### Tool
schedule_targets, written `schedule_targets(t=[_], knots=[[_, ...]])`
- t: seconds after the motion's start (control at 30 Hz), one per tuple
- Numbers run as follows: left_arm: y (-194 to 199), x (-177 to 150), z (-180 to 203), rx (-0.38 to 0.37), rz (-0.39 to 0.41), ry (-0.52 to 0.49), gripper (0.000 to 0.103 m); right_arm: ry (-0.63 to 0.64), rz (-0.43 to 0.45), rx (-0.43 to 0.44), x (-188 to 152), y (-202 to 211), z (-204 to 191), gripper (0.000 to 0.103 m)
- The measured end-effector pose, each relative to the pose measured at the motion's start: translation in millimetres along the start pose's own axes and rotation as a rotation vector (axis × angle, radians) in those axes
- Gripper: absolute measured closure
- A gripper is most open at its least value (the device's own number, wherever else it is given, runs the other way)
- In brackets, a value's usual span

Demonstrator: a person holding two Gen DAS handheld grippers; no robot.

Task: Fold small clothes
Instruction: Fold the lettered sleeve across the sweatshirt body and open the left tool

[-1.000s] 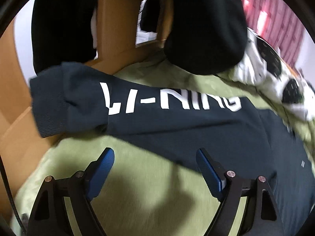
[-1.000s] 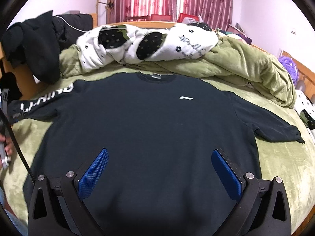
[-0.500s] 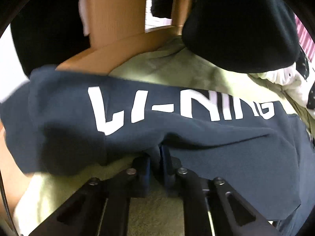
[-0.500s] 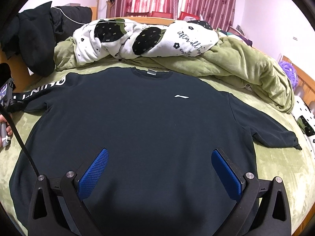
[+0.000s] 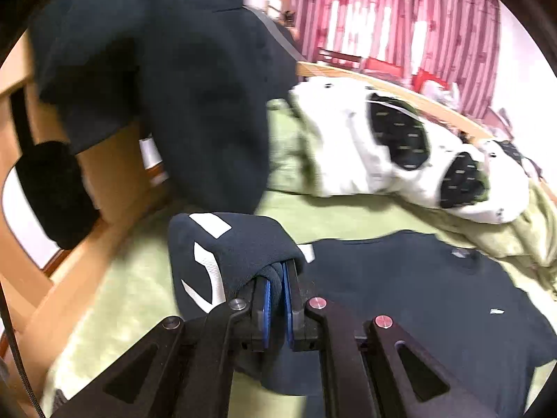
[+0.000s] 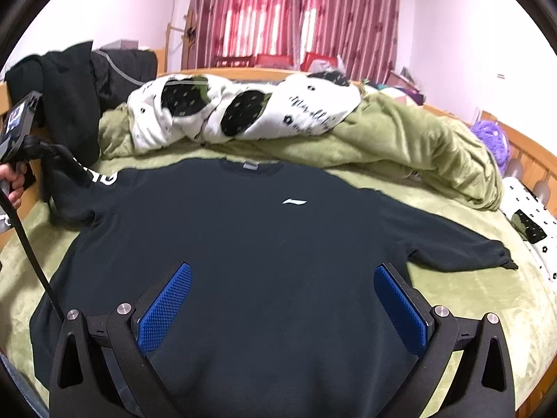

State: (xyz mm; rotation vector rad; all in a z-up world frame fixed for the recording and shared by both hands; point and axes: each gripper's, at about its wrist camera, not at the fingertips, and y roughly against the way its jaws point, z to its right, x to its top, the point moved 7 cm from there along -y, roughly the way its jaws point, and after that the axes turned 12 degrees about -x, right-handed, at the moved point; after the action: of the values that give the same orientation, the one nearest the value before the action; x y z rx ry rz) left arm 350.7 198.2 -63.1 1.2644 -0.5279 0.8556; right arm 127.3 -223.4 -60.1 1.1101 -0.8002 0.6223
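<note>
A dark navy sweatshirt [image 6: 264,244] lies flat, front up, on the green bed cover [image 6: 470,299], collar away from me. My left gripper [image 5: 275,289] is shut on the sleeve [image 5: 229,247] with white lettering and holds it lifted off the bed. In the right wrist view this gripper [image 6: 21,146] is at the far left with the sleeve hanging from it. My right gripper [image 6: 282,299] is open and empty above the sweatshirt's lower middle. The other sleeve [image 6: 463,254] lies stretched out to the right.
A white quilt with black patches [image 6: 243,111] and a bunched green blanket [image 6: 417,146] lie beyond the collar. Dark clothes [image 5: 167,80] hang over the wooden bed frame [image 5: 87,244] at left. A wooden rail [image 6: 529,160] runs on the right.
My left gripper closed on the lettered sleeve, lifted it and swung toward the sweatshirt's body. My right gripper stayed open and barely moved.
</note>
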Motion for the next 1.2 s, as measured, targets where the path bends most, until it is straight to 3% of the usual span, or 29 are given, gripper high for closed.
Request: schedule_targets(t=[0.13, 0.3, 0.5, 0.77, 0.83, 0.93, 0.97, 1.0, 1.2], knots=[[-8, -8, 68, -0.057, -0.026, -0.050, 0.096, -0.046, 0.012, 0.010, 3, 7, 20, 0.000], [-25, -39, 146, -0.125, -0.072, -0.121, 0.096, -0.109, 0.011, 0.004, 6, 8, 45, 0.000], [-44, -89, 191, -0.155, -0.158, -0.150, 0.096, -0.139, 0.020, -0.012, 6, 9, 66, 0.000], [-46, -121, 194, -0.147, -0.265, -0.179, 0.090, -0.130, -0.014, -0.017, 1, 1, 68, 0.000], [-36, -124, 190, -0.174, -0.284, -0.148, 0.081, -0.122, -0.012, -0.013, 1, 2, 66, 0.000], [-13, -126, 183, -0.180, -0.261, -0.125, 0.055, -0.107, -0.006, -0.005, 1, 6, 60, 0.000], [-4, -126, 181, -0.179, -0.248, -0.125, 0.041, -0.101, -0.004, -0.001, 1, 8, 57, 0.000], [8, -125, 177, -0.179, -0.228, -0.123, 0.036, -0.095, -0.001, 0.001, 0, 10, 55, 0.000], [52, -127, 157, -0.205, -0.216, -0.130, 0.036, -0.044, 0.030, -0.013, 0, 34, 38, 0.000]])
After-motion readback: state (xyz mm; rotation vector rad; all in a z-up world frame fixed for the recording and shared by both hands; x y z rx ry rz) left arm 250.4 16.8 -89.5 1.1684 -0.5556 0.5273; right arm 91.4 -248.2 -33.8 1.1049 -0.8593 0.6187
